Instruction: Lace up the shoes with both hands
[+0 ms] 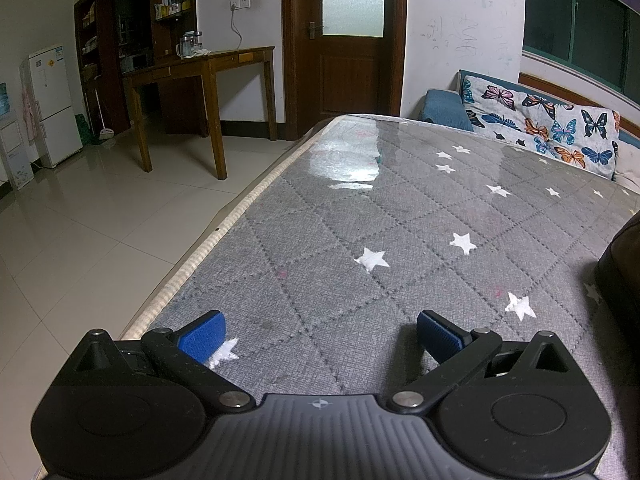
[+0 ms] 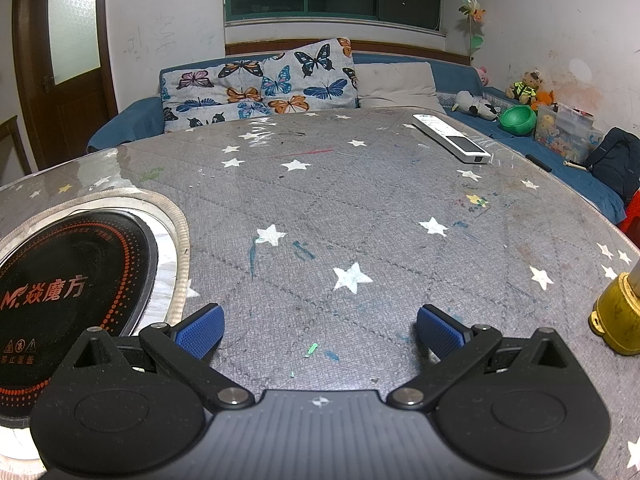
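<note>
Left fingers (image 1: 320, 334) are spread wide with nothing in them, low over the grey star-print table (image 1: 360, 220). Its edge (image 1: 208, 240) runs off at 10 o'clock with floor below, so drifting that way is my worry. A dark shape (image 1: 620, 276) at 3 o'clock might be the shoe, can't tell. Right fingers (image 2: 320, 330) are wide and empty too, induction hob (image 2: 72, 280) at 9 o'clock, yellow thing (image 2: 618, 316) at 3, easy to clip. Plenty of room ahead up to the remote (image 2: 450, 138).

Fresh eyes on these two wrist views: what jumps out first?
Both grippers, left and right, hang open and empty over a grey star-print table cover. A black induction hob is set into the table at the right view's left, a white remote far right. No shoe clearly shows.
</note>
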A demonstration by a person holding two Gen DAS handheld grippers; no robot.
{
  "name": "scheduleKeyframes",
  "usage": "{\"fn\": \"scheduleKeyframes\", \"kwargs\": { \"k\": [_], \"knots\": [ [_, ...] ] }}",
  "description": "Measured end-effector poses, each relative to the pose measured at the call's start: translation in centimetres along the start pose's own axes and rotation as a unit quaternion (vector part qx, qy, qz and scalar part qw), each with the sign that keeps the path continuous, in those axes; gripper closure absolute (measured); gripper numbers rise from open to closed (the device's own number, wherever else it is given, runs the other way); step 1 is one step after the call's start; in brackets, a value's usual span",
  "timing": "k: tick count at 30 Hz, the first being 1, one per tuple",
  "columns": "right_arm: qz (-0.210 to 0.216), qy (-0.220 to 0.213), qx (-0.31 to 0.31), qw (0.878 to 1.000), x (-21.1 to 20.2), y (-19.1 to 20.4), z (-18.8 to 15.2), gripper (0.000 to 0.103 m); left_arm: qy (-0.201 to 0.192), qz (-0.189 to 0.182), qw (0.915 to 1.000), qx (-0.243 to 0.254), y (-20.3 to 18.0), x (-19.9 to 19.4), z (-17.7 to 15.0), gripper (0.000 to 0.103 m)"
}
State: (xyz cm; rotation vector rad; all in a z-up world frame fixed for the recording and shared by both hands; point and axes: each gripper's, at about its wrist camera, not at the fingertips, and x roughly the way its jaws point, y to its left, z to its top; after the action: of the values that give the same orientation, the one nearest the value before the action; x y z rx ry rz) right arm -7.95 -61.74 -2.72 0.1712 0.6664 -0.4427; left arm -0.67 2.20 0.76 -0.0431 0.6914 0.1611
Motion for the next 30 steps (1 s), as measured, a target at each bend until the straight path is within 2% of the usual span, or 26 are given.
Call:
{"fn": "scheduleKeyframes", "kwargs": {
  "k": [9, 17, 25, 30],
  "knots": [
    [-0.002, 0.013, 0.008, 1.0, -0.5, 0.8, 0.1, 0.0, 0.0, 0.0, 1.0, 0.0, 0.0, 0.0, 0.0, 0.0],
    [0.041, 0.015, 0.003, 0.999, -3.1, 3.3, -1.6, 0.0, 0.0, 0.0, 1.0, 0.0, 0.0, 0.0, 0.0, 0.0],
    [0.04, 0.012, -0.051, 0.998, -4.7, 6.9, -3.3, 0.0, 0.0, 0.0, 1.0, 0.0, 0.0, 0.0, 0.0, 0.0],
    [0.037, 0.008, -0.064, 0.997, -5.1, 7.9, -4.0, 0.0, 0.0, 0.0, 1.0, 0.0, 0.0, 0.0, 0.0, 0.0]
  ]
}}
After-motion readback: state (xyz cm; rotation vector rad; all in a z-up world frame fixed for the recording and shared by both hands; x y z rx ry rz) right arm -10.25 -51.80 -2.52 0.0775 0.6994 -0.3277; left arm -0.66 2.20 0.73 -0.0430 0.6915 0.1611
